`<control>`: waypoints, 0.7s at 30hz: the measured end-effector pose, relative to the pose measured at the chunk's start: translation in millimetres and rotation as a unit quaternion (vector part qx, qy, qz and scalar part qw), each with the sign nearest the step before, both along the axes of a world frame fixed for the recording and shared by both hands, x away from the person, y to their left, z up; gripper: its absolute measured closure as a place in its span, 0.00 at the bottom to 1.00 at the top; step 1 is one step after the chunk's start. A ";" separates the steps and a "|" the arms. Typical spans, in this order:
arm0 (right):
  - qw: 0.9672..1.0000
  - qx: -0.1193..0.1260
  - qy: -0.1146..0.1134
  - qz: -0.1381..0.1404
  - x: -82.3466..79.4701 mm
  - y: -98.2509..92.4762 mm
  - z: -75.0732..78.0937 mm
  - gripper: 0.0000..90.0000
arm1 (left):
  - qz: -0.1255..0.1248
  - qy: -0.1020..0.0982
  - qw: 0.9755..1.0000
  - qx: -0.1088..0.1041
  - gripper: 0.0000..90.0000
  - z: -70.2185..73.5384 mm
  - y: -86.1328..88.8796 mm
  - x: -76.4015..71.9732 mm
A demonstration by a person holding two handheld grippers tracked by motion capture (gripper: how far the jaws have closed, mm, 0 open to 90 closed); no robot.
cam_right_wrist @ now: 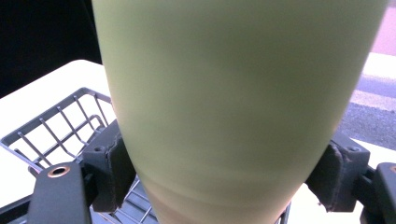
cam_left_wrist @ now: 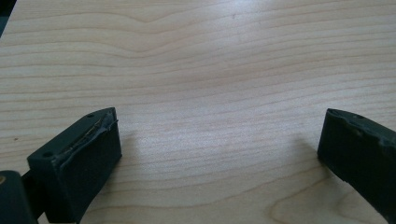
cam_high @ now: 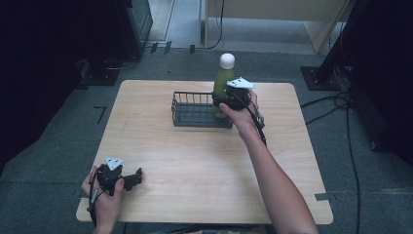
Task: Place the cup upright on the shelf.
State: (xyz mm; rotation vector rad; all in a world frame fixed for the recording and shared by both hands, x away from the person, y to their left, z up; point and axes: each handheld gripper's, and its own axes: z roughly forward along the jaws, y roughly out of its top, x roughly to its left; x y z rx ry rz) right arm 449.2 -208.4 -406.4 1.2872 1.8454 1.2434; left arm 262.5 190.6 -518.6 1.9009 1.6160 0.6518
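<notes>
We are looking down on a pale wooden table [cam_high: 195, 161], and all the action sits in the upper middle of the frame. There we see the right gripper [cam_high: 233, 99] clamped on a green bottle [cam_high: 222, 80] with a white cap [cam_high: 227, 60]. The bottle stands upright, its cap clear above the gripper, its lower part down at the right end of a dark wire basket [cam_high: 195, 109]. Whether its base rests on the basket floor we cannot tell from up here.

In the right gripper view the green bottle [cam_right_wrist: 233, 107] takes up most of the picture, top to bottom, and we see both black jaws pressed against its sides, one at the lower left, one at the lower right. That is a firm grip on the bottle's body. Behind it, at the lower left of that frame, the wire basket [cam_right_wrist: 51, 130] shows its grid of thin bars, with the light table under it.

Down in the lower left of the high view, the left gripper [cam_high: 130, 179] lies low by the table's near edge, held in the person's hand, well apart from basket and bottle. In the left gripper view its jaws stand wide apart, with bare wood grain [cam_left_wrist: 210, 93] between them. So: left tongs open and holding nothing, right tongs closed on the bottle.
</notes>
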 end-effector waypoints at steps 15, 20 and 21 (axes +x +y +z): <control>1.000 0.009 0.005 -0.007 -4.3 2.3 -6.7 0.02 | 0.001 -0.002 1.000 -0.005 0.00 0.0 0.7 -0.2; 1.000 0.017 0.018 0.004 -6.0 -1.4 -6.4 0.00 | 0.000 0.000 1.000 -0.001 0.00 0.1 0.2 -0.1; 1.000 0.016 0.017 0.003 -7.9 -2.8 -4.5 0.00 | 0.000 0.000 1.000 0.000 0.00 0.0 0.1 0.0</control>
